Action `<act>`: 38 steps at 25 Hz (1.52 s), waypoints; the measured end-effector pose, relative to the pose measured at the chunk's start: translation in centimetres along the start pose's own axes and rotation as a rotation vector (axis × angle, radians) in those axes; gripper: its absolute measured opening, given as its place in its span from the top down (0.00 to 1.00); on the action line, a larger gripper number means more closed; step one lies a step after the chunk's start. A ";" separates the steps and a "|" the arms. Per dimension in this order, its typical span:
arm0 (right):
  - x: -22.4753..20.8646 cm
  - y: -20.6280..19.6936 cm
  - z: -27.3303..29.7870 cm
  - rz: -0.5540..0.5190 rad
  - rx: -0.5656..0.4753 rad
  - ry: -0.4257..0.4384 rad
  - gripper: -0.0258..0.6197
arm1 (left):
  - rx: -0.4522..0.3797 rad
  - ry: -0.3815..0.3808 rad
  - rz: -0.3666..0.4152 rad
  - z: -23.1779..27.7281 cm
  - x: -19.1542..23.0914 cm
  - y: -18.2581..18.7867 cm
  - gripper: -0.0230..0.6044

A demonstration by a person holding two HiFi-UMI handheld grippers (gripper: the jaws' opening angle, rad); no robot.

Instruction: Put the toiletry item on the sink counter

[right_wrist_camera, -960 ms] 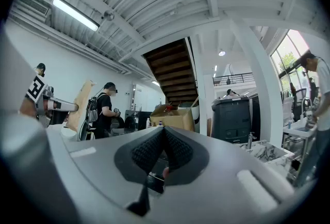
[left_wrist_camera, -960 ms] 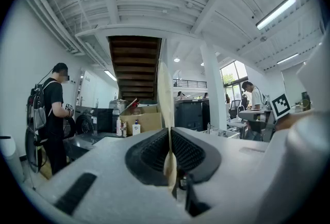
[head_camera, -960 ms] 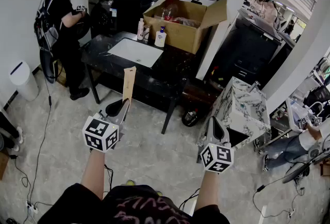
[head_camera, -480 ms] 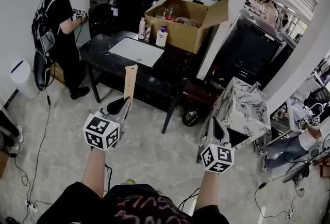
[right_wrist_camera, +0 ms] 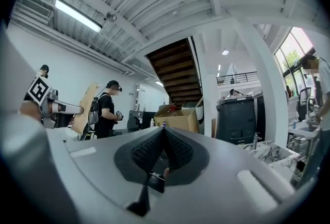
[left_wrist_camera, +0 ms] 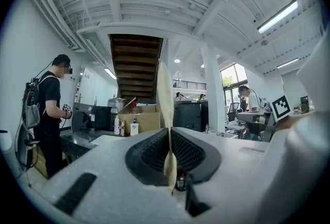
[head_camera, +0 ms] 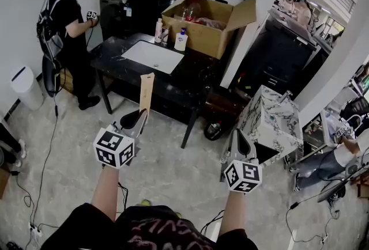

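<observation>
While a person (head_camera: 66, 18) in dark clothes stands at the far left end of the black counter (head_camera: 115, 53), the left tool (head_camera: 140, 113) is held over the pale floor (head_camera: 167, 174) in front of that counter and does not touch it. Its two jaws are pressed together on the lower end of the toiletry item (head_camera: 145, 92), a thin and flat tan piece. In the left gripper view the item (left_wrist_camera: 164, 99) is seen edge-on between the ribbed pads of the tool (left_wrist_camera: 169, 132) and rises straight above them, almost upright. In the head view the upper end of the item overlaps the front edge of the counter, but the item is apart from the counter. On the counter there is a white sink basin (head_camera: 151, 57). Behind the basin stand a pale bottle (head_camera: 157, 31) and a white pump bottle (head_camera: 180, 40), just beside an open cardboard box (head_camera: 207, 30). More to the right, the right tool (head_camera: 239, 138) is also over the floor, near a marbled block (head_camera: 271, 119). In the right gripper view the jaws of this tool (right_wrist_camera: 163, 129) are closed against each other, and nothing is between them.
</observation>
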State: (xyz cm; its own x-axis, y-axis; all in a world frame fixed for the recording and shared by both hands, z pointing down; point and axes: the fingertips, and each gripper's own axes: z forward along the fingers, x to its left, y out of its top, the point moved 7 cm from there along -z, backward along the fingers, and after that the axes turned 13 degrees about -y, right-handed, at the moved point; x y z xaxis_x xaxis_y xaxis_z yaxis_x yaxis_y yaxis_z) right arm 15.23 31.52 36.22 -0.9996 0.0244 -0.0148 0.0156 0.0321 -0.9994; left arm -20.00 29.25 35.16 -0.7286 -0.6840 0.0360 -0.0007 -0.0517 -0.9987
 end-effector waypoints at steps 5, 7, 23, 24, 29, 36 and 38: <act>1.1 0.4 0.1 0.009 -0.005 0.013 0.94 | 0.005 -0.014 -0.004 -0.3 0.5 -0.1 0.94; 1.5 0.2 0.1 0.010 0.002 0.005 0.94 | 0.004 -0.017 -0.007 -0.5 0.8 -0.2 0.94; 7.3 -1.2 1.2 -0.004 0.025 -0.034 0.94 | -0.009 -0.052 -0.056 -3.5 6.7 -1.4 0.94; 7.6 -1.4 1.3 -0.004 0.029 -0.034 0.94 | -0.006 -0.053 -0.060 -3.5 7.1 -1.6 0.94; 8.5 -2.0 2.4 -0.013 0.040 -0.027 0.94 | 0.002 -0.062 -0.064 -3.0 8.3 -2.3 0.94; 8.3 -2.6 5.5 -0.009 0.022 -0.030 0.94 | 0.005 -0.059 -0.047 -0.8 10.1 -2.4 0.94; 8.1 -2.6 6.6 -0.006 0.021 -0.028 0.94 | 0.010 -0.056 -0.043 0.0 10.6 -2.2 0.94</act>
State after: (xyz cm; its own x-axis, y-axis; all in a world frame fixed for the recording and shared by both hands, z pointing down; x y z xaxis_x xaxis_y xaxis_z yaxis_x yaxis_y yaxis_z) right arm 6.97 25.01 38.52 -0.9999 -0.0039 -0.0093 0.0092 0.0113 -0.9999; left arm -27.73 22.15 37.71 -0.6883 -0.7208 0.0814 -0.0245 -0.0890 -0.9957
